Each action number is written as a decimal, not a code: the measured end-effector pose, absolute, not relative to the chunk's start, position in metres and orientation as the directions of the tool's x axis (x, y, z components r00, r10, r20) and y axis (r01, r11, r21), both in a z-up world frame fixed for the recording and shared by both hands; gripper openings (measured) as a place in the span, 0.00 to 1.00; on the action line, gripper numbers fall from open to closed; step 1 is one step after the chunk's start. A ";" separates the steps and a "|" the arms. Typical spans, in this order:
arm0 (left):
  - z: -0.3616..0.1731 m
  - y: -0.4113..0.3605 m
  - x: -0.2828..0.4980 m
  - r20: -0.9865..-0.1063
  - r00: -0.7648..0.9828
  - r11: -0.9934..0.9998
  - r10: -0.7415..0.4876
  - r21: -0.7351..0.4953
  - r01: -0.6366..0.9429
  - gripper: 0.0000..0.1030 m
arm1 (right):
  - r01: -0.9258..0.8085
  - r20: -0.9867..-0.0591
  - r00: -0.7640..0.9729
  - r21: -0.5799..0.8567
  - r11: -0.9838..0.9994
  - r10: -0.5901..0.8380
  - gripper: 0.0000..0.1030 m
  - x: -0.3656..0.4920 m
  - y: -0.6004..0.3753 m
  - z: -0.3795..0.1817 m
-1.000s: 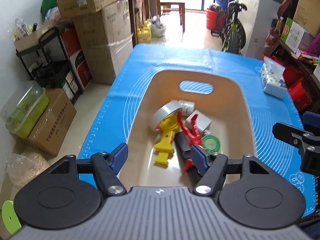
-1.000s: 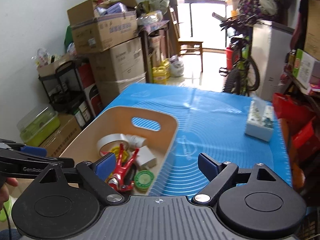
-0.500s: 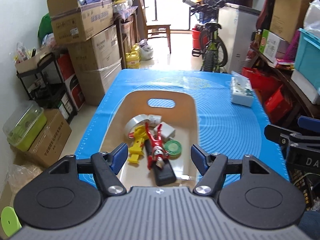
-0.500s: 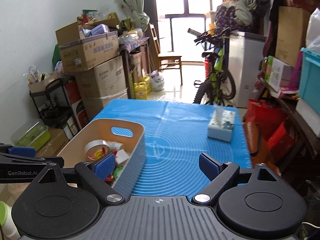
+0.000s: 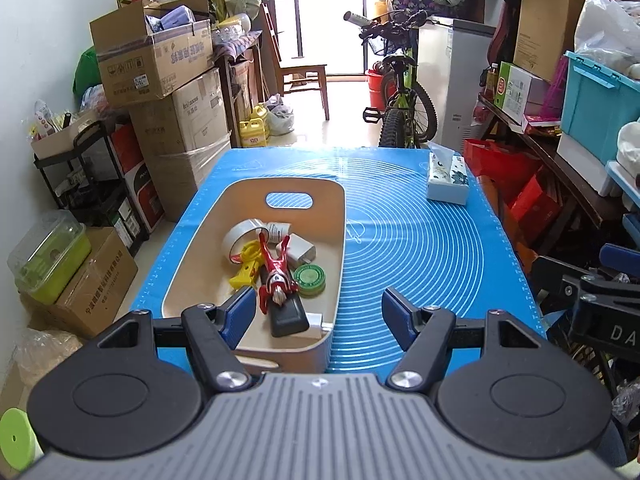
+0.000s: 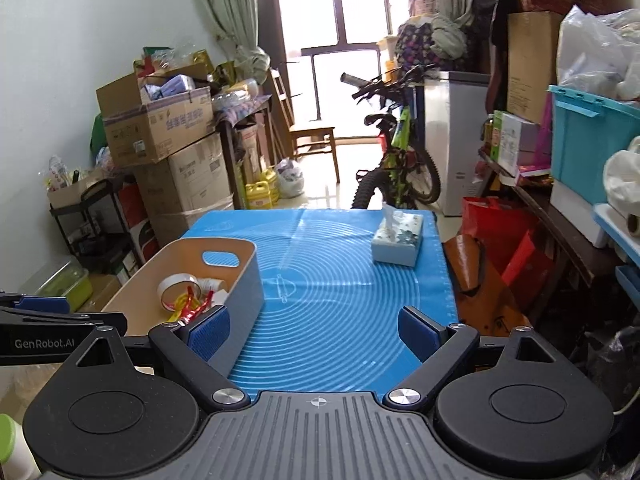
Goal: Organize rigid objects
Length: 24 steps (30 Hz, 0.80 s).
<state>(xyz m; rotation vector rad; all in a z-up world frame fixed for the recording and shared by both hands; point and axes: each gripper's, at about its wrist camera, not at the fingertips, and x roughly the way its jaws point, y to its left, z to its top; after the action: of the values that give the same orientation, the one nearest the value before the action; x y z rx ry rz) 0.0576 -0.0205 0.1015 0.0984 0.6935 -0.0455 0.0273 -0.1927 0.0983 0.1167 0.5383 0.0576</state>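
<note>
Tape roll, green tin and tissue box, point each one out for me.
tape roll [image 5: 241, 235], left wrist view, on its white outer band.
green tin [image 5: 309, 277], left wrist view, lid centre.
tissue box [image 6: 397, 242], right wrist view, patterned top.

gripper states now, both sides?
Left gripper: open, fingers apart, holding nothing, above the bin's near end.
Right gripper: open, holding nothing, over the blue mat.

Right of the bin [image 5: 340, 216], your mat [image 5: 420, 264] lies open; only 1 tissue box [image 5: 446, 178] stands there, near the far right corner.
</note>
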 end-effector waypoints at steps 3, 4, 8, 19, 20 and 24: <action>0.097 -0.022 0.046 -0.621 0.783 0.996 -0.014 0.063 0.068 0.69 | -0.025 -0.515 0.853 0.131 0.991 0.090 0.89 0.014 -0.195 0.090; 0.095 -0.022 0.043 -0.619 0.785 0.996 -0.009 0.066 0.063 0.69 | -0.025 -0.518 0.851 0.136 0.990 0.092 0.89 0.010 -0.196 0.087; 0.086 -0.023 0.033 -0.616 0.788 0.995 0.003 0.077 0.057 0.69 | -0.018 -0.522 0.849 0.133 0.991 0.085 0.89 -0.006 -0.196 0.073; 0.051 -0.028 0.005 -0.614 0.789 0.993 0.011 0.098 0.063 0.69 | 0.021 -0.508 0.861 0.105 0.994 0.036 0.89 -0.041 -0.194 0.040; 0.048 -0.028 0.003 -0.614 0.790 0.993 0.008 0.096 0.064 0.69 | 0.024 -0.506 0.862 0.106 0.994 0.034 0.89 -0.043 -0.194 0.038; 0.035 -0.030 -0.004 -0.605 0.796 0.992 0.010 0.108 0.070 0.69 | 0.022 -0.500 0.866 0.076 0.997 0.019 0.89 -0.053 -0.190 0.028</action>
<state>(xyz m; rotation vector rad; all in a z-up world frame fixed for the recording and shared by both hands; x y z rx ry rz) -0.0043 -0.0304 0.0354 0.1273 0.6494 -0.0321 -0.0529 -0.1896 0.0279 0.0800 0.5241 -0.0017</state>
